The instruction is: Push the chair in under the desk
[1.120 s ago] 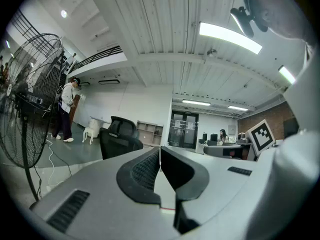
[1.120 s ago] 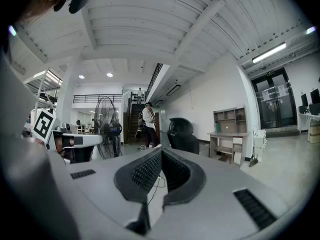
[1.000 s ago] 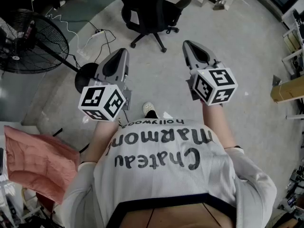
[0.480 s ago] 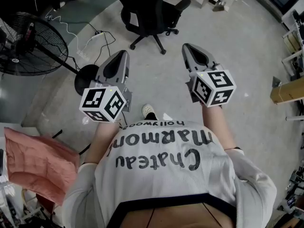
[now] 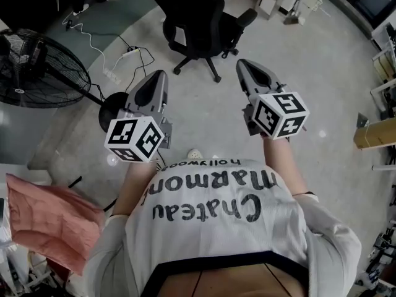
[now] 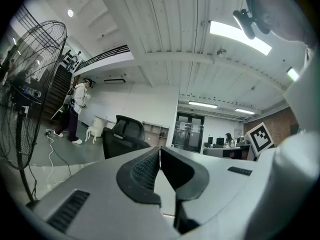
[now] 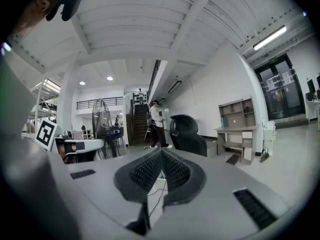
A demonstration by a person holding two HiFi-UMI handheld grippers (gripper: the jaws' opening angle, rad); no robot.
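Observation:
A black office chair [image 5: 201, 26] on a star base with castors stands on the grey floor ahead of me, a good way beyond both grippers. It shows as a dark seat back in the left gripper view [image 6: 125, 136] and in the right gripper view [image 7: 187, 134]. My left gripper [image 5: 159, 76] is held at chest height, jaws shut with nothing between them, its tip [image 6: 159, 149] aimed toward the chair. The right gripper [image 5: 241, 64] is level with it, also shut and empty, tip [image 7: 161, 151] toward the chair. A desk [image 7: 240, 139] stands by the wall beyond the chair.
A large black pedestal fan [image 5: 40, 64] stands at my left, its round base [image 5: 114, 104] beside the left gripper. A power strip and cables [image 5: 127, 51] lie on the floor near the chair. Pink cloth [image 5: 52, 218] lies lower left; a cardboard box [image 5: 374, 129] sits right. A person [image 7: 156, 124] stands by distant stairs.
The chair has slid slightly down and right in the head view, so I have come a little closer. Both grippers stay shut and keep their places relative to my body.

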